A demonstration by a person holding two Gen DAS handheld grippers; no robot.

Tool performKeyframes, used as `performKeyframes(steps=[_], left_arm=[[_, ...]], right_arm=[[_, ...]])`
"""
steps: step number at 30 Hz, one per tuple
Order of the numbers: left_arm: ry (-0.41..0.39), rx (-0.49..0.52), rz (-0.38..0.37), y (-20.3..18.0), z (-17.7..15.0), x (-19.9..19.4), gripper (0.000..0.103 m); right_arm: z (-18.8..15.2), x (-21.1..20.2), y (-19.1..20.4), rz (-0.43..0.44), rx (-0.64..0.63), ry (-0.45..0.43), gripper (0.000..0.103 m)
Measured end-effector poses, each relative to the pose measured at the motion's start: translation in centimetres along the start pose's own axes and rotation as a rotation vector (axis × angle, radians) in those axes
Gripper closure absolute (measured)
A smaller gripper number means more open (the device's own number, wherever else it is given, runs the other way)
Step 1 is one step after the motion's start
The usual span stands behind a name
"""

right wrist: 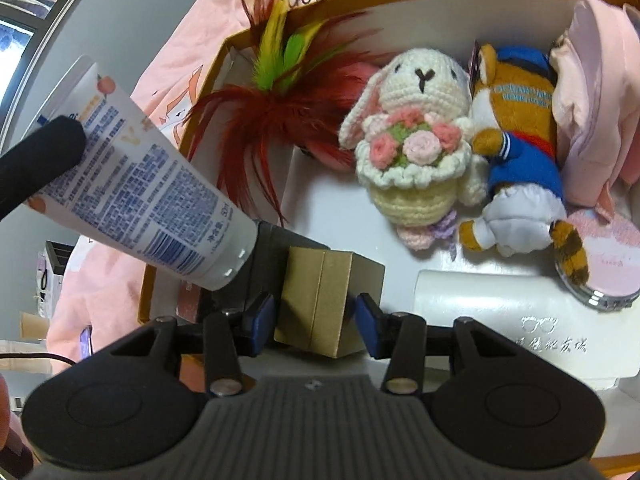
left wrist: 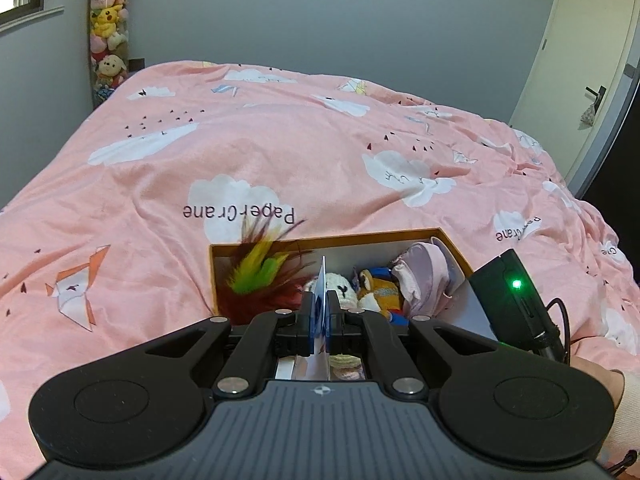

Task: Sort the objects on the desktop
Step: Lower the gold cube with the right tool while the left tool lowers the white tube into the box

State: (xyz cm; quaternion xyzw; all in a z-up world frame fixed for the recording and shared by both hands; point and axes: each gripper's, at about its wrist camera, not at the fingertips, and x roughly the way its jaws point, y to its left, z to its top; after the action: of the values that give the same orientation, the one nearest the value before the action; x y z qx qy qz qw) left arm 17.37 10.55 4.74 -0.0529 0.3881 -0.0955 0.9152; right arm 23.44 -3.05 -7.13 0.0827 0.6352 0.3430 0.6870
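An orange-rimmed box [left wrist: 328, 238] stands on the bed; its rim also shows in the right wrist view [right wrist: 208, 76]. My left gripper [left wrist: 319, 314] is shut on the flat end of a white cream tube [left wrist: 321, 288], held over the box. In the right wrist view the tube [right wrist: 152, 184] hangs cap-down over the box's left side, a black left finger [right wrist: 40, 156] on its end. My right gripper [right wrist: 314, 320] has its blue pads against the sides of a small gold box [right wrist: 320, 300], low inside the box.
The box holds a red, yellow and green feather toy [right wrist: 276, 92], a crocheted rabbit [right wrist: 416, 132], a plush animal in blue [right wrist: 516, 152], pink fabric [right wrist: 592, 92], a pink compact [right wrist: 604, 256] and a white case [right wrist: 500, 320]. A pink duvet [left wrist: 280, 140] covers the bed around it.
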Motion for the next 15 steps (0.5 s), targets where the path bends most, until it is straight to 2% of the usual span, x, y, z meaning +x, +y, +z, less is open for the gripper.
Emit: performKeyframes(steps=[3, 10, 13, 15], left_arm=[[0.004, -0.013, -0.012, -0.2, 0.0, 0.3, 0.099], [0.015, -0.108, -0.090, -1.0, -0.1, 1.3, 0.099], [0.037, -0.139, -0.082, -1.7, -0.6, 2.4, 0.099], [0.050, -0.155, -0.067, -2.1, -1.0, 2.9, 0.099]], right_arm=[[-0.3, -0.7, -0.1, -0.006, -0.011, -0.001, 0.054], [-1.8, -7.5, -0.8, -0.102, -0.085, -0.233, 0.054], [-2.9, -9.1, -1.4, -0.176, -0.088, -0.314, 0.054], [-3.3, -9.5, -1.9, -0.192, -0.082, -0.340, 0.054]])
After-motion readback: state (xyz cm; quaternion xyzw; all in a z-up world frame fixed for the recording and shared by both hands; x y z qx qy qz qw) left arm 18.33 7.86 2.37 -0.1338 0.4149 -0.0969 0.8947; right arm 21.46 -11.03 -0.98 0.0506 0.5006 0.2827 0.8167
